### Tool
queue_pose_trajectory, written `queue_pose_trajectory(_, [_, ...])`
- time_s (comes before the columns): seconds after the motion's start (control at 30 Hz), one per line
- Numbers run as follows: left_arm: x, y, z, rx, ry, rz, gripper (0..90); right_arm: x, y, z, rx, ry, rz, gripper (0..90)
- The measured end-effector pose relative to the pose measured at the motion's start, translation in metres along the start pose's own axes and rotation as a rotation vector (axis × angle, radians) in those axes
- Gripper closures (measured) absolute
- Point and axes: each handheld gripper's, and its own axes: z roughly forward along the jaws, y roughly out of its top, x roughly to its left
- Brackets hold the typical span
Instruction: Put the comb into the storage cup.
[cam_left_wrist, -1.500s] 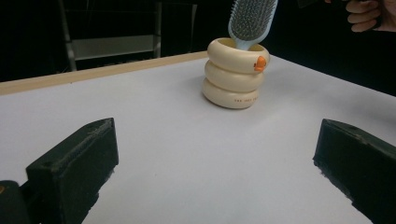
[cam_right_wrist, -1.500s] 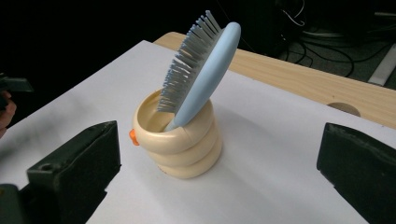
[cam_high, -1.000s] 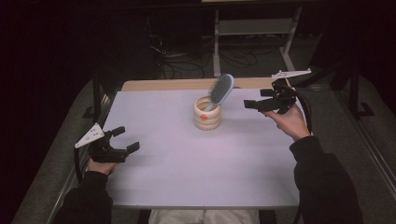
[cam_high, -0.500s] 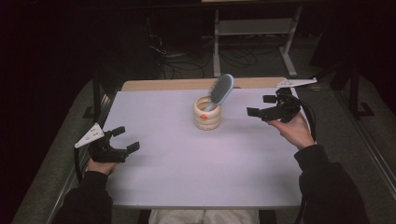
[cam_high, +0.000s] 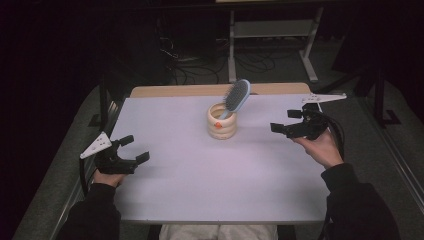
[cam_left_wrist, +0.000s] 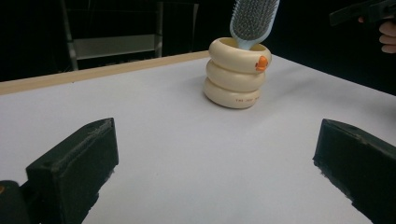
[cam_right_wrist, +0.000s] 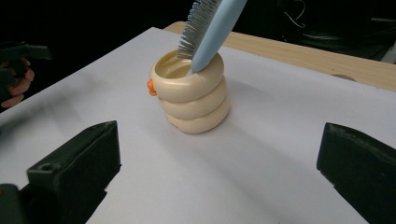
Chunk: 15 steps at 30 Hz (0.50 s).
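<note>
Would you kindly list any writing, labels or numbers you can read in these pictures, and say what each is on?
Small reddish print on the lowest ring of the cream holder: too small and blurred to read.
Orange mark on the holder's top ring: a raised shape, not lettering.
Hairbrush, table, left gripper, right gripper: no text visible.

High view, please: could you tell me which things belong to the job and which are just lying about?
Job:
hairbrush, standing tilted in the holder
cream ringed holder
right gripper, open, nearest the holder
left gripper, open

Lying about:
cables on the floor
metal stand behind the table
</note>
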Motion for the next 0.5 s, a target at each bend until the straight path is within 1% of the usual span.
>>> queue_pose_trajectory(0.2, [0.000,0.000,0.000,-0.001,0.001,0.003,0.0,-0.001,-0.009,-0.006,-0.003,-0.007,0.006,0.0])
queue_pose_trajectory(0.3, [-0.001,0.000,-0.001,-0.010,0.002,0.006,0.0,-0.002,-0.015,-0.009,-0.010,-0.015,0.008,0.0])
queue_pose_trajectory(0.5, [-0.001,0.000,0.000,-0.002,0.000,0.006,0.0,-0.004,-0.026,-0.014,-0.018,-0.028,0.018,0.0])
